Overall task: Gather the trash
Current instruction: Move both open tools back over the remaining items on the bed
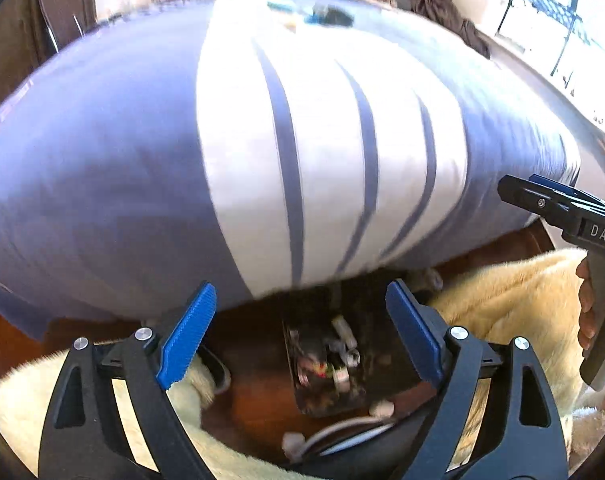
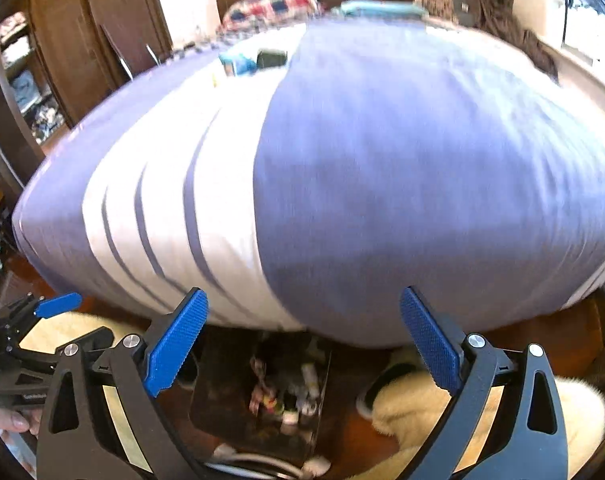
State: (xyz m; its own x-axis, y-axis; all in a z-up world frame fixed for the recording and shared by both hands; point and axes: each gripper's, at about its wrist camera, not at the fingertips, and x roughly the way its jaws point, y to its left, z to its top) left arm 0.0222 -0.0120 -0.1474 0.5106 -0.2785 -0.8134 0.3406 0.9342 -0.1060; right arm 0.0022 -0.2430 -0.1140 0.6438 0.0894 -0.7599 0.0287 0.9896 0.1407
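Trash (image 1: pixel 330 364): small mixed scraps, some white and some coloured, lying in a dark shiny bag (image 1: pixel 366 384) that stands open on the wood floor (image 1: pixel 254 384). The bag sits at the foot of the bed (image 1: pixel 302 160), partly under the overhanging edge of its cover.

Bed: large, with a blue and white striped cover; a few small items (image 2: pixel 254 62) rest far back on its top, too blurred to name.

Rug (image 1: pixel 502 304): pale yellow, fluffy, on the floor beside the bag and below the bed's edge.

Cable (image 1: pixel 342 428): white, on the floor on the side of the bag away from the bed.

My left gripper (image 1: pixel 302 332): blue pads spread wide, nothing between them, held above the bag.

My right gripper (image 2: pixel 304 344): pads likewise wide apart and empty, above the same bag.

Motion blur softens both views.
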